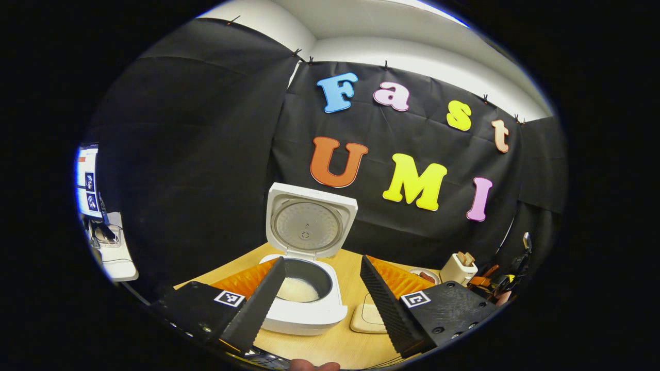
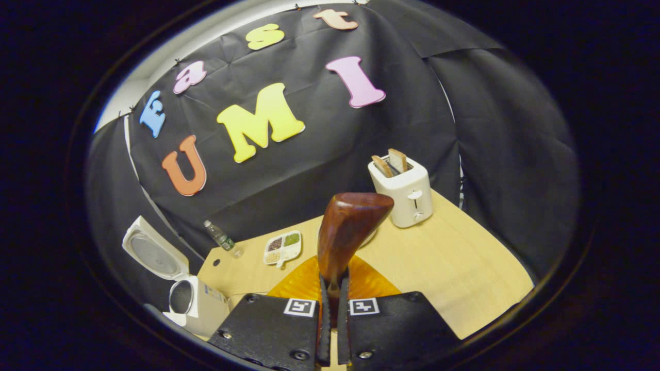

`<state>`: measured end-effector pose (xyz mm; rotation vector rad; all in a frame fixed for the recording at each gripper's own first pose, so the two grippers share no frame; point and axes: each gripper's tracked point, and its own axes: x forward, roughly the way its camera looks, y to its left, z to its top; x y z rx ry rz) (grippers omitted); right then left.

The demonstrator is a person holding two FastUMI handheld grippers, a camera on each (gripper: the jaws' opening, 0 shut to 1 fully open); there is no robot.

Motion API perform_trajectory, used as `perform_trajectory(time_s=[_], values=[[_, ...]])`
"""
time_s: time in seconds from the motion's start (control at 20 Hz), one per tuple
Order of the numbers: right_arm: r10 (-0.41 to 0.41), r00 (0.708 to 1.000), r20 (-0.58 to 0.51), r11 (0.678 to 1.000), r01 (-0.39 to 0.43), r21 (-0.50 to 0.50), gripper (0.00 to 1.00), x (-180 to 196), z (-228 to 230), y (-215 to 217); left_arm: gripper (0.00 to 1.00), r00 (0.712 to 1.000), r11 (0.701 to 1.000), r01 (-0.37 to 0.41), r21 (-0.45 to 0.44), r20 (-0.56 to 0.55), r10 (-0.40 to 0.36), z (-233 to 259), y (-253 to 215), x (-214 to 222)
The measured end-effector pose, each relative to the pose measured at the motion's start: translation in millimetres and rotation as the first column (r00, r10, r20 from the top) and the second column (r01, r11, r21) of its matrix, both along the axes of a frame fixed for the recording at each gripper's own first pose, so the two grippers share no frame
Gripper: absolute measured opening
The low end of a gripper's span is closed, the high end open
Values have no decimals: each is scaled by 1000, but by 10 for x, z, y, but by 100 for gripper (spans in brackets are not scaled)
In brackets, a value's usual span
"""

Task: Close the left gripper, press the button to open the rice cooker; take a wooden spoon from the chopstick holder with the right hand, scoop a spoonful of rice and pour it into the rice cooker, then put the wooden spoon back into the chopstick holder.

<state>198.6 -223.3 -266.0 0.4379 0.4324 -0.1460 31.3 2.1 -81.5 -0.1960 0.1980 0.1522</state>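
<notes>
The white rice cooker (image 1: 304, 309) stands on the wooden table with its lid (image 1: 308, 221) raised, and white rice lies in its dark inner pot (image 1: 299, 288). My left gripper (image 1: 322, 260) is open just in front of it, one finger on each side of the pot, holding nothing. My right gripper (image 2: 334, 281) is shut on the handle of a dark wooden spoon (image 2: 348, 226), whose bowl points up and away. The open cooker (image 2: 193, 301) also appears low at the left of the right gripper view, apart from the spoon.
An orange mat (image 1: 399, 281) lies under the cooker area. A cream square dish (image 1: 368, 314) sits right of the cooker. A white toaster (image 2: 402, 193) holds two slices. A divided dish of grains (image 2: 282, 247) and a small bottle (image 2: 221, 238) are near the wall.
</notes>
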Motion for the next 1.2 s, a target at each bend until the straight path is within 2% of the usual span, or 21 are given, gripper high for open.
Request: perform_trajectory(time_s=[0.2, 0.4, 0.55, 0.65, 0.85, 0.95, 1.05, 1.1, 1.2], values=[[14, 999, -40, 1000, -14, 9, 11, 81, -399, 4, 94, 1000, 1000, 1, 29, -26, 0, -17, -54, 19], [23, 999, -41, 998, -25, -53, 12, 121, -697, 23, 94, 999, 999, -10, 38, -43, 11, 6, -88, 15], [26, 998, -52, 998, -29, -57, 13, 157, -925, 118, 94, 999, 999, -19, 42, -32, 20, 93, -93, 52], [19, 999, -49, 996, -23, -85, 14, 195, -1010, 135, 94, 999, 999, -25, 38, -29, 26, 126, -87, 87], [52, 997, -50, 997, -55, -50, 21, 167, -1042, 307, 94, 1000, 997, -30, 68, -1, 31, 257, -45, 144], [55, 998, -16, 995, -56, -79, 28, 168, -888, 282, 94, 999, 997, -35, 65, 11, 35, 290, -28, 187], [53, 999, -5, 992, -53, -113, 65, 119, -775, 263, 94, 999, 997, -39, 71, 19, 38, 317, -3, 222], [55, 999, -1, 990, -54, -127, 80, 84, -725, 227, 94, 999, 997, -39, 71, 27, 38, 339, 2, 245], [36, 999, 19, 987, -33, -160, 90, 1, -555, 101, 94, 998, 997, -43, 67, 46, 40, 413, 22, 330]])
